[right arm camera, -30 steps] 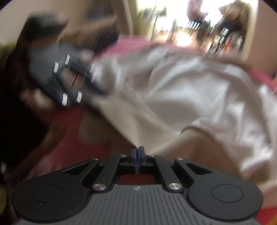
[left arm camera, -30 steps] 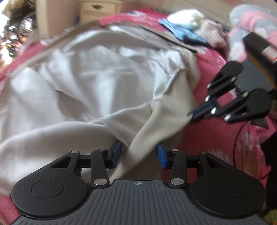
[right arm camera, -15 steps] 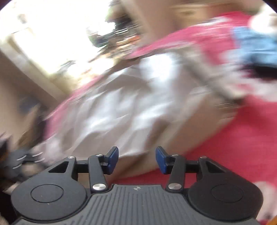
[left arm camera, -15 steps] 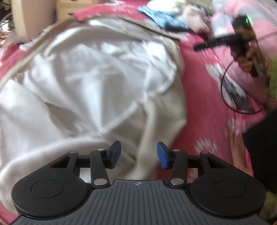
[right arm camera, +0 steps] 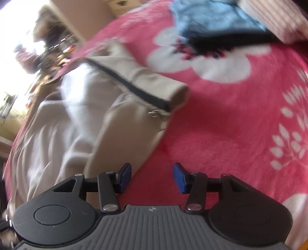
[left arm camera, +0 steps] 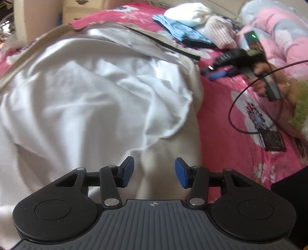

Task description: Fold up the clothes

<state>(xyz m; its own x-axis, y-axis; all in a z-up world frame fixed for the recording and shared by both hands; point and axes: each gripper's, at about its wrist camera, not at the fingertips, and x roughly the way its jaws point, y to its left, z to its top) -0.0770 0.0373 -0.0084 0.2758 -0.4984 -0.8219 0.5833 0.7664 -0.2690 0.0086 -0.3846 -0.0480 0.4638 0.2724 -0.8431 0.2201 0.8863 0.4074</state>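
A beige jacket with white lining (left arm camera: 96, 96) lies spread, lining up, on a pink floral blanket (left arm camera: 221, 134). My left gripper (left arm camera: 154, 171) hovers open over its near right edge; beige cloth lies below the gap and the pads do not press it. My right gripper (right arm camera: 152, 176) is open with nothing between its fingers. It hangs over bare blanket (right arm camera: 231, 125) just right of the jacket (right arm camera: 123, 123), near the corner with the black zipper (right arm camera: 127, 84). In the left wrist view a hand holds the right gripper (left arm camera: 213, 72) beyond the jacket's right side.
A pile of clothes sits at the far side: a blue piece (left arm camera: 179, 28), a white one (left arm camera: 190, 13), a pink striped one (left arm camera: 219, 32). A black cable (left arm camera: 236, 100) loops over the blanket by a dark flat device (left arm camera: 273, 141). Wooden drawers (left arm camera: 82, 9) stand behind.
The right gripper opened, let go of the jacket's edge, rolled and swung away toward the zipper corner. The left gripper shifted across the jacket; the fold once between its pads now lies flat.
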